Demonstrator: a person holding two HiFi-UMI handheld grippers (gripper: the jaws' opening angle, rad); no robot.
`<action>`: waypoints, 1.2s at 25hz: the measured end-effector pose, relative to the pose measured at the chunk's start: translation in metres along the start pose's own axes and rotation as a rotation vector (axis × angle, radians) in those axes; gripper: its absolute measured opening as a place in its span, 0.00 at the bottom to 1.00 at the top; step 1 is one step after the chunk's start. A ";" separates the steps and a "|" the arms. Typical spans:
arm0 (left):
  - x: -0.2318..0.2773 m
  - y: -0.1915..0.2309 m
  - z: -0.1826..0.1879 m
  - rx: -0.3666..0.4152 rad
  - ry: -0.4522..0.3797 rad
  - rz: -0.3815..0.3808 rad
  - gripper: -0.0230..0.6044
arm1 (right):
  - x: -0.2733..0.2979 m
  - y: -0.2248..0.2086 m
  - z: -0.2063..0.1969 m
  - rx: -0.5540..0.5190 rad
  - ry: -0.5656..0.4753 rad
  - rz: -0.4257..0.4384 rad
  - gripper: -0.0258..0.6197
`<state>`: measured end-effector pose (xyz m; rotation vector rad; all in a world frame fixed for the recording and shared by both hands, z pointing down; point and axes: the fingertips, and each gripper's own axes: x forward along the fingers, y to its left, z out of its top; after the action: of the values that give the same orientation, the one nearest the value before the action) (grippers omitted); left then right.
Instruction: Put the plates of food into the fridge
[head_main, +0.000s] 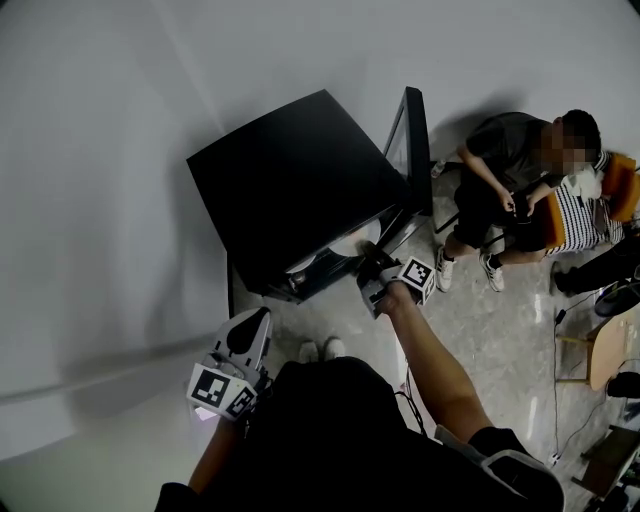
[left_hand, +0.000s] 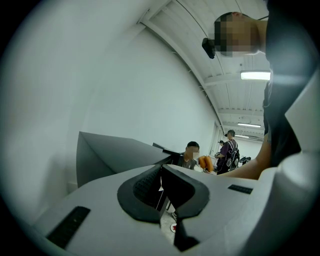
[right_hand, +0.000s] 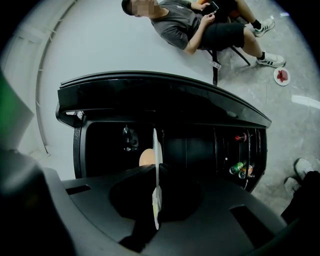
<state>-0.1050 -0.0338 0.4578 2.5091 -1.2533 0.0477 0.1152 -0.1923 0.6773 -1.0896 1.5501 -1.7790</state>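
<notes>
The right claw (right_hand: 156, 172) is squeezed almost closed and pinches the rim of a thin white plate (right_hand: 155, 145). The plate is seen from its edge, with a round tan bit of food (right_hand: 145, 158) on it, and it sits right at the open front of the black fridge (right_hand: 165, 95). The left claw (left_hand: 161, 176) is pressed together with nothing in it, back from the fridge.
</notes>
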 end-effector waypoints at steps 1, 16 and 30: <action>0.000 0.000 0.001 0.001 0.000 0.001 0.08 | 0.003 -0.001 0.000 0.002 0.000 -0.001 0.09; -0.009 0.008 -0.001 0.002 -0.004 0.031 0.08 | 0.040 0.003 -0.001 0.012 -0.016 -0.028 0.09; -0.008 0.008 -0.001 0.015 -0.003 0.023 0.08 | 0.048 0.013 0.000 -0.042 -0.034 0.015 0.27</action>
<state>-0.1160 -0.0312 0.4597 2.5086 -1.2874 0.0590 0.0886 -0.2341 0.6754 -1.1196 1.5782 -1.7169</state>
